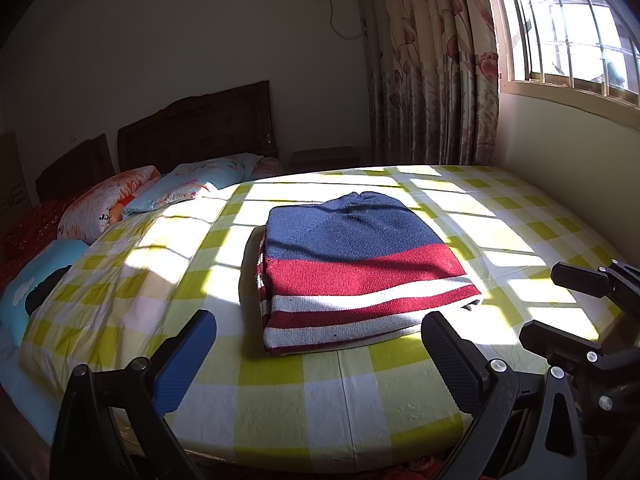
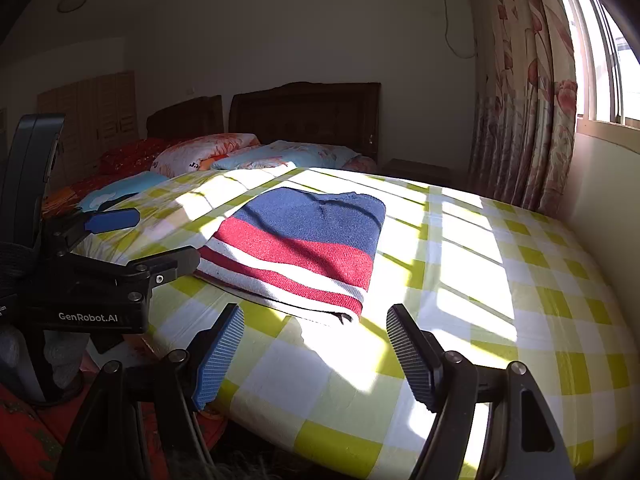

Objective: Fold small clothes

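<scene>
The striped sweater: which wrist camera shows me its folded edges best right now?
The left wrist view. The striped sweater sits centred and nearly square-on there, with its stacked layers visible along the left edge. The right wrist view shows the sweater at a slant, its near-left corner hidden behind the left gripper.

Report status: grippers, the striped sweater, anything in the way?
Left gripper open, empty. Right gripper open, empty. Striped sweater folded flat on checked sheet, untouched. Nothing in the way.
</scene>
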The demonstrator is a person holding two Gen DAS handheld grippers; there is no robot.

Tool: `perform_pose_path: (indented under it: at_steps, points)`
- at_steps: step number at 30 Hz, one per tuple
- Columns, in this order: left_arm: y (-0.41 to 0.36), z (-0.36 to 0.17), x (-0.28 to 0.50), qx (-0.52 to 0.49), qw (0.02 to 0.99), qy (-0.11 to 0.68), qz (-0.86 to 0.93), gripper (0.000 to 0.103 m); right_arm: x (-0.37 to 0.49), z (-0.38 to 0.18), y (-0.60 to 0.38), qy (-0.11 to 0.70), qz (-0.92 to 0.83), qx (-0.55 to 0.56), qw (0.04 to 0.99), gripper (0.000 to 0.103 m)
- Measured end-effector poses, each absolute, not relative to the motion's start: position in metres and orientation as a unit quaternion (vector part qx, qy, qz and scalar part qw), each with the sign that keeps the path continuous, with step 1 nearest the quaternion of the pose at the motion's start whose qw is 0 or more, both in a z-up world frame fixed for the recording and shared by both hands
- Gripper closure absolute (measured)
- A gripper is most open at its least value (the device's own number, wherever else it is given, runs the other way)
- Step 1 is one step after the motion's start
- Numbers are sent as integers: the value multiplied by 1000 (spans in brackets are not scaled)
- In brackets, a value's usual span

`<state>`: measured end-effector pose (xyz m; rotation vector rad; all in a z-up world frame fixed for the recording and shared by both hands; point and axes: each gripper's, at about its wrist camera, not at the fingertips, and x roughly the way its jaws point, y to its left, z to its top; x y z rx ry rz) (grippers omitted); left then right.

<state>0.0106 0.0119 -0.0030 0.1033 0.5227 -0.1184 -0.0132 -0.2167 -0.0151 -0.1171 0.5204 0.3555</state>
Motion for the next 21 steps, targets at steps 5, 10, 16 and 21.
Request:
perform_pose_path:
  at_steps: [5, 10, 16, 21]
  points:
    - [12, -3, 11, 51, 963, 258, -58, 0, -13, -15, -216, 256, 175, -57, 949, 28]
    - [12, -3, 11, 51, 963, 258, -58, 0, -13, -16, -216, 257, 175, -57, 949, 28]
    - [12, -3, 11, 51, 963, 259, -59, 0, -13, -16, -216, 257, 175, -56, 949, 28]
    - [14, -4, 9, 45, 964, 257, -57, 0, -13, -16, -216, 257, 175, -56, 949, 28]
